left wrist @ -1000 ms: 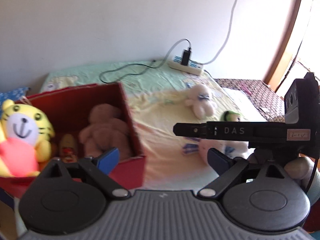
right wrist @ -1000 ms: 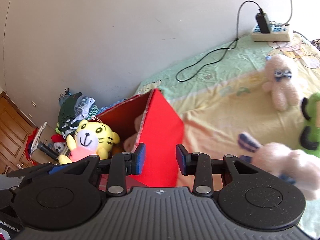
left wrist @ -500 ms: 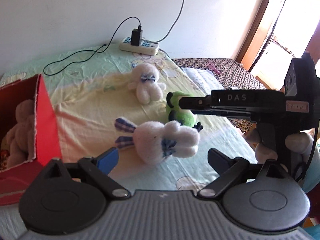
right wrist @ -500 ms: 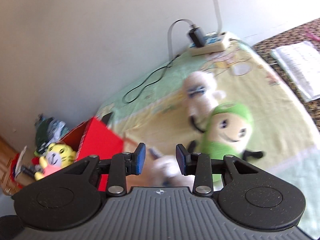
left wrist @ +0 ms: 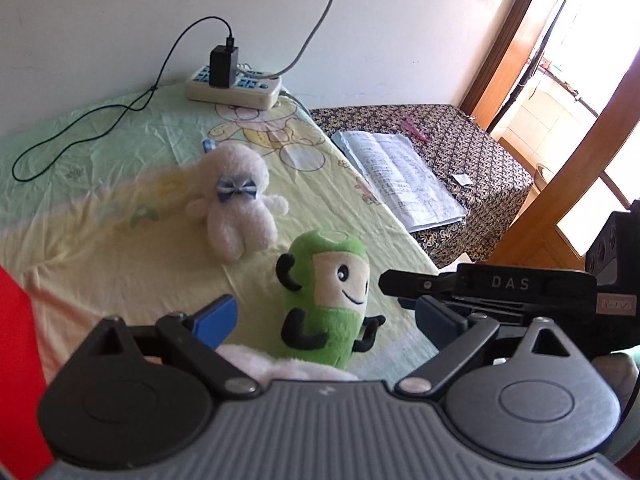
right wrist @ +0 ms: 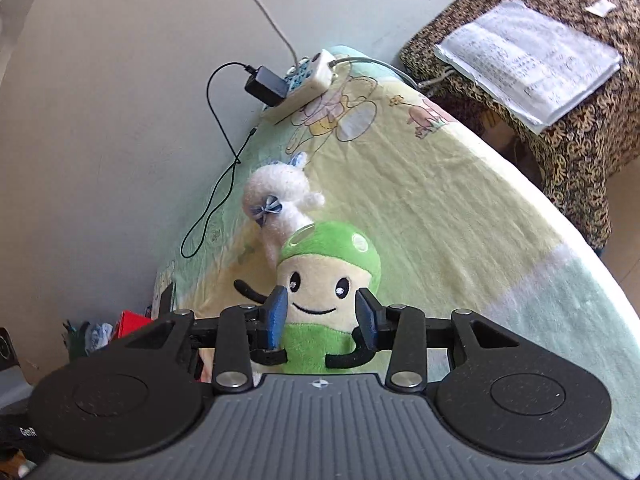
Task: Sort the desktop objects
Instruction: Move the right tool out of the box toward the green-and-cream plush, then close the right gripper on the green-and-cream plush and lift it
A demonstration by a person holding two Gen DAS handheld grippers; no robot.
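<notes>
A green plush (left wrist: 324,300) with a cream face lies on the yellow-green sheet (left wrist: 120,248). My left gripper (left wrist: 324,320) hangs open just short of it, with the plush seen between its blue pads (left wrist: 214,318). My right gripper (right wrist: 322,312) points at the same green plush (right wrist: 328,268); its jaws are opening, one pad on each side of the face, not pressing. In the left wrist view the right gripper's black finger (left wrist: 400,280) sits just right of the plush. A white plush with a blue bow (left wrist: 236,208) (right wrist: 276,208) lies behind. Another pale plush (left wrist: 280,368) is partly hidden under my left gripper.
The red box (left wrist: 16,360) (right wrist: 132,320) is at the far left. A power strip with charger and cables (left wrist: 234,88) (right wrist: 308,76) sits by the wall. To the right stands a patterned-cloth stand (left wrist: 460,140) with papers (left wrist: 400,176) (right wrist: 528,60).
Both views have swung right, from the red box with its toys to the plush toys on the sheet. The right jaws stand wider, now framing the green plush.
</notes>
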